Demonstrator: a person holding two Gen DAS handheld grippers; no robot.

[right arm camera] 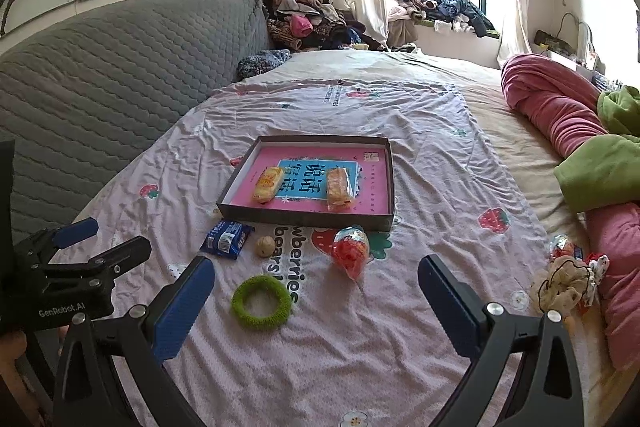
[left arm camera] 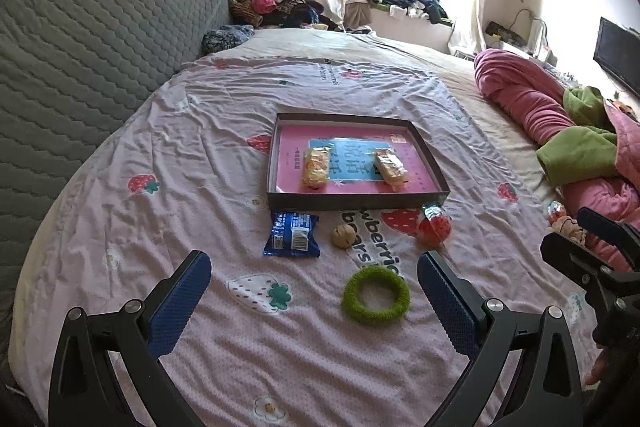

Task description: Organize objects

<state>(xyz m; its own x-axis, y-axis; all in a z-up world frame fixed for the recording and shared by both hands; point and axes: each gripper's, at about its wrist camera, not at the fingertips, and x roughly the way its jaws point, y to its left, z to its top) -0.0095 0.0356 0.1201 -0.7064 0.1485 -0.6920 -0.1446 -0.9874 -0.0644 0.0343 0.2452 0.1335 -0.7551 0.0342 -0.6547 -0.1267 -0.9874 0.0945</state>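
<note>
Strawberry-print pink bedsheet point(left arm camera: 200, 155) held a shallow dark cardboard tray point(left arm camera: 276, 155), two snack packets inside; near it waited a fuzzy green ring point(left arm camera: 375, 295), both grippers point(left arm camera: 314, 291) point(right arm camera: 316, 297) gaping empty.

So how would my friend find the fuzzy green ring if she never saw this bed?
Look at the pink strawberry bedsheet and find the shallow dark tray with the pink bottom in the middle. In front of the tray lie a blue packet, a small tan ball and a red wrapped snack. The green ring lies nearest the grippers, and it alone is fuzzy with a hole through it.
</note>
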